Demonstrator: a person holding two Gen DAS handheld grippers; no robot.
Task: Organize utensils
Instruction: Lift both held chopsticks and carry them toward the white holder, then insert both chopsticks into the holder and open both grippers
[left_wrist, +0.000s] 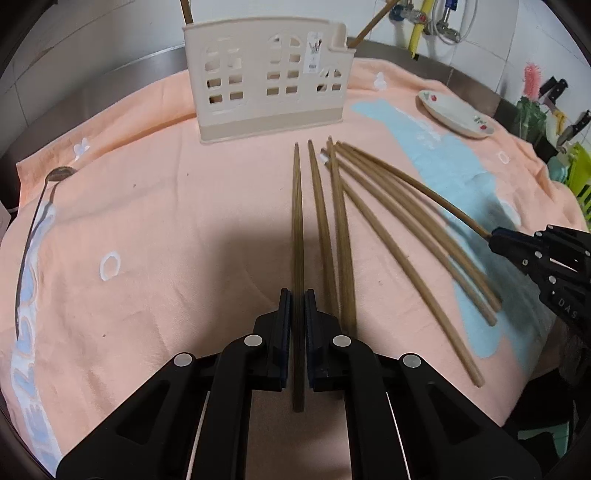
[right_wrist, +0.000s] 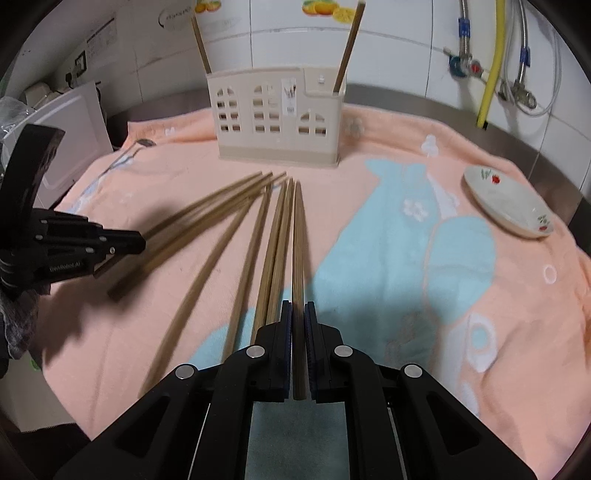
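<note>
Several brown wooden chopsticks (left_wrist: 373, 206) lie fanned on an orange towel (left_wrist: 147, 206). My left gripper (left_wrist: 297, 299) is shut on one chopstick (left_wrist: 297, 229) that points toward the beige utensil holder (left_wrist: 269, 81). My right gripper (right_wrist: 297, 310) is shut on another chopstick (right_wrist: 298, 243); it also shows in the left wrist view (left_wrist: 496, 236) at the right. The holder (right_wrist: 277, 118) stands at the back with two chopsticks (right_wrist: 347, 48) upright in it. The left gripper shows at the left of the right wrist view (right_wrist: 142, 242).
A metal spoon (left_wrist: 37, 206) lies on the towel's left side. A small white dish (left_wrist: 456, 112) with red flowers sits at the right, also in the right wrist view (right_wrist: 509, 201). Pipes and valves (right_wrist: 491, 62) run along the tiled back wall. Knives and a green rack (left_wrist: 580, 170) stand far right.
</note>
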